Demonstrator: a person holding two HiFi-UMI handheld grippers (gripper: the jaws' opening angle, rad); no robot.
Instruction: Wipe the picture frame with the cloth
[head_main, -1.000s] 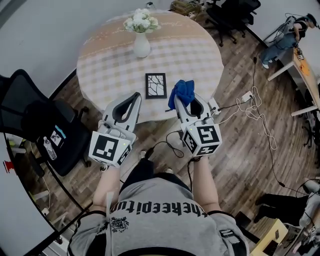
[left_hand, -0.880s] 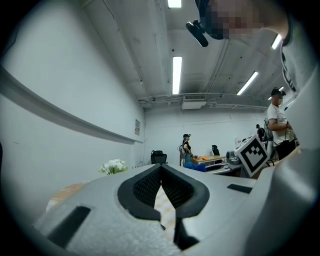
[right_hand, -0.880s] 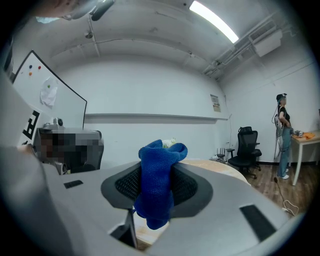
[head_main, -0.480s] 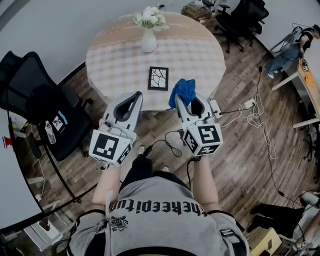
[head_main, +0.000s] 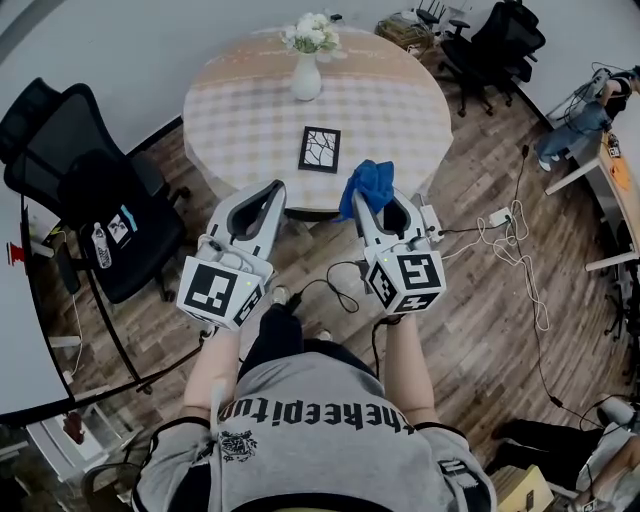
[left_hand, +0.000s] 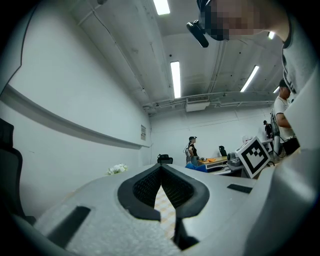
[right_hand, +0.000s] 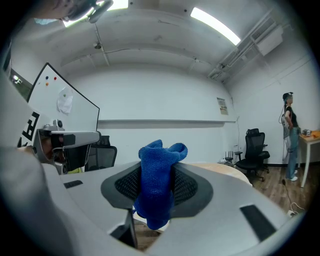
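Observation:
A small black picture frame (head_main: 319, 148) with a white branching print lies flat on the round checked table (head_main: 240, 120), near its front edge. My right gripper (head_main: 366, 196) is shut on a blue cloth (head_main: 368, 185), which bunches up between the jaws (right_hand: 159, 187) and hangs below them. It hovers at the table's near edge, just right of the frame. My left gripper (head_main: 269, 193) is shut with nothing in it, its jaws meeting at the tips (left_hand: 161, 172), held off the table's front left edge.
A white vase of flowers (head_main: 307, 62) stands at the table's far side. A black office chair (head_main: 95, 220) sits left of the table. Cables and a power strip (head_main: 497, 215) trail on the wooden floor to the right. More chairs (head_main: 490, 50) stand at the back right.
The view has shifted: the table and frame sit higher and a little further right in the head view. Both grippers keep their poses, the cloth still held in the right one.

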